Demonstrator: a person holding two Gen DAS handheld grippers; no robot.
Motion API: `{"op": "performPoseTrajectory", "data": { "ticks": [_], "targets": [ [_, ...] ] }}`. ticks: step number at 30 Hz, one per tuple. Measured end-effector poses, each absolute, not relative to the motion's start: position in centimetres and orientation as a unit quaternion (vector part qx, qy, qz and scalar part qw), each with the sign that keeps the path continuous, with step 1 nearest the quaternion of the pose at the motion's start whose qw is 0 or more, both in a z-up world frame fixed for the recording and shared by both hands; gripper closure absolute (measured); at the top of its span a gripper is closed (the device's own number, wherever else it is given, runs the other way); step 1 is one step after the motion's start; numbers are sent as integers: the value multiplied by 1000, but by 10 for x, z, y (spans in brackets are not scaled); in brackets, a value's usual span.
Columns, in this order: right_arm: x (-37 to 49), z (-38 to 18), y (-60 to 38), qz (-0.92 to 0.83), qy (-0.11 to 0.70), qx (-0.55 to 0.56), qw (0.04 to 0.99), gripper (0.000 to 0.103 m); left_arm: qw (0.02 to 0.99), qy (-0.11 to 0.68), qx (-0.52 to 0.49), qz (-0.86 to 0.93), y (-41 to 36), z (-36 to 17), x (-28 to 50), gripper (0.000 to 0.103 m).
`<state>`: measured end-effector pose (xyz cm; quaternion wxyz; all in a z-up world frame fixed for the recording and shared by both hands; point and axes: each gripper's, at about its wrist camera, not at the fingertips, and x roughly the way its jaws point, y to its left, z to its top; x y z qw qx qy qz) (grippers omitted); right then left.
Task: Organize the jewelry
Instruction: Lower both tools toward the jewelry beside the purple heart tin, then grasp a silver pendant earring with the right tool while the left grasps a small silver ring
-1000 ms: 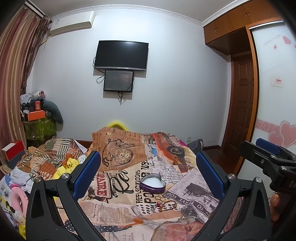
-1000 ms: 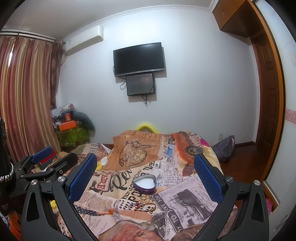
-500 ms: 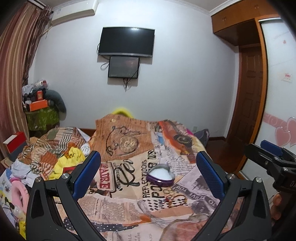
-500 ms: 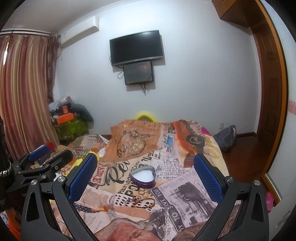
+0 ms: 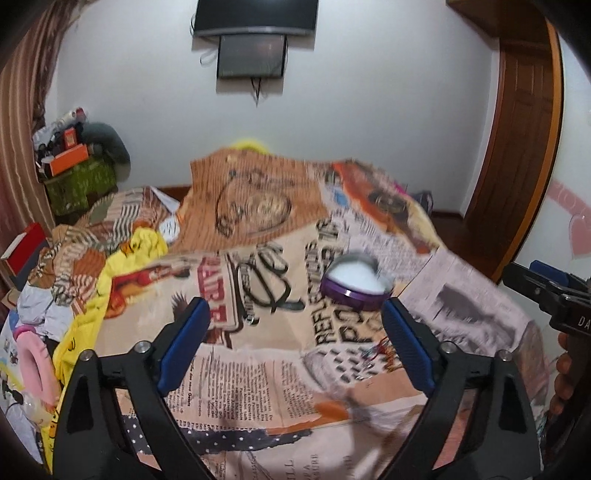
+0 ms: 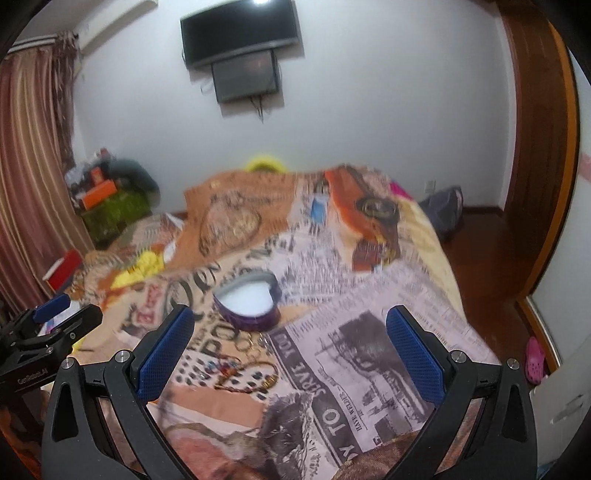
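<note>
A purple heart-shaped box (image 5: 354, 283) with a white inside lies open on the newspaper-print bedspread (image 5: 258, 369); it also shows in the right wrist view (image 6: 249, 303). A small heap of jewelry (image 6: 243, 369), beads and chains, lies just in front of it, partly hidden behind my left finger in the left wrist view (image 5: 376, 356). My left gripper (image 5: 295, 347) is open and empty above the bedspread, left of the box. My right gripper (image 6: 288, 350) is open and empty, hovering over the jewelry.
A pile of clothes (image 5: 92, 258) lies on the bed's left side. A green crate with clutter (image 5: 79, 177) stands in the far left corner. A wooden door (image 5: 517, 129) and floor (image 6: 487, 280) are to the right. A TV (image 6: 240, 33) hangs on the wall.
Both grippers have tilted down and moved closer to the bed; the heart box and jewelry now sit larger and nearer the fingers. Both stayed open.
</note>
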<state>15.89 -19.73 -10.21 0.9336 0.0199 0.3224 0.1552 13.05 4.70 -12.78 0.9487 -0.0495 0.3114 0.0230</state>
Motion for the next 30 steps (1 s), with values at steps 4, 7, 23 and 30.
{"op": "performPoseTrajectory", "data": {
  "ticks": [4,7,23,30],
  "targets": [
    [177,-123,-192,166,355,9,920,0,934,351,-66,14,60,-149,151,26],
    [189,-137,-188,176,373,-4,911,4,922,379,-80,7,68,-162,167,38],
    [240,-187,-156,273,464,-56,841,55,870,484,-89,-40,86,-220,234,75],
    [246,-196,-152,288,479,-64,827,62,866,493,-78,-3,98,-230,245,77]
  ]
}}
